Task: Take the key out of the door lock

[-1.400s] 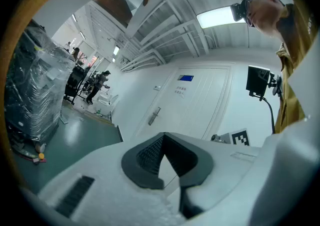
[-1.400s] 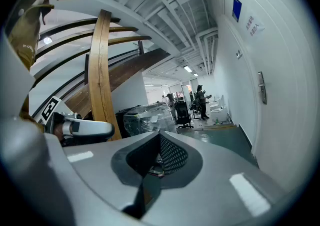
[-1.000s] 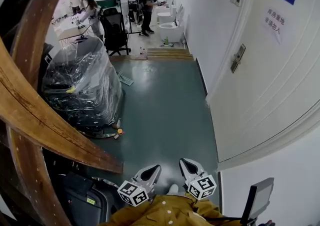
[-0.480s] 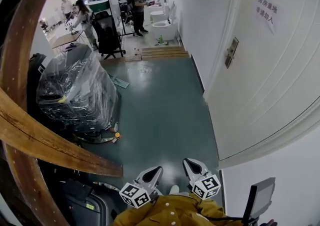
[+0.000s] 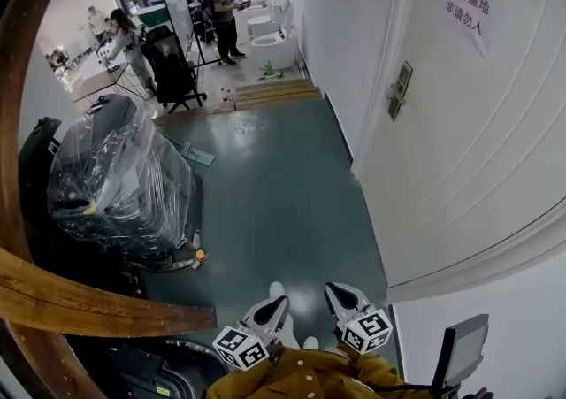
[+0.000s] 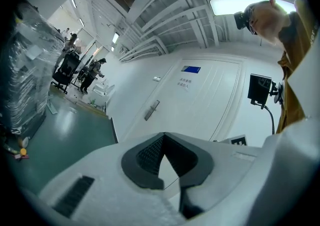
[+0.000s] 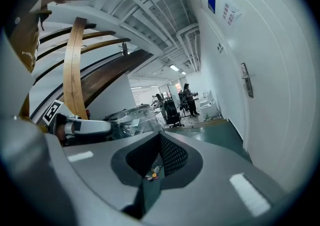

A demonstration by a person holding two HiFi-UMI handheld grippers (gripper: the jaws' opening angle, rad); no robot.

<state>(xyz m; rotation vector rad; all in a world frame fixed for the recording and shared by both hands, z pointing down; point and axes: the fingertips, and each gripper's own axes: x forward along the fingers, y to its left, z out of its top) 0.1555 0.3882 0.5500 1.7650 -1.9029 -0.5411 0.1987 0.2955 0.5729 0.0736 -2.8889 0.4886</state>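
The white door (image 5: 460, 149) runs along the right of the head view, and its metal lock plate with handle (image 5: 399, 90) is far ahead of me. The key is too small to make out. The plate also shows in the left gripper view as a lock plate (image 6: 151, 110) and in the right gripper view as a lock plate (image 7: 246, 80). My left gripper (image 5: 272, 304) and right gripper (image 5: 338, 293) sit side by side at the bottom, both shut and empty, well short of the lock. Left gripper (image 6: 163, 135) points toward the door; right gripper (image 7: 160, 135) points down the corridor.
A plastic-wrapped machine (image 5: 124, 185) stands on the left of the green floor (image 5: 274, 203), with curved wooden beams (image 5: 88, 310) nearer me. Wooden boards (image 5: 272, 92), a black chair (image 5: 168, 65) and people (image 5: 218, 8) are at the far end. A small screen on a stalk (image 5: 455, 351) is by my right side.
I have moved forward along the corridor: the door lock and the wrapped machine have slid closer and lower in the head view. Both grippers keep their place at the bottom, still shut.
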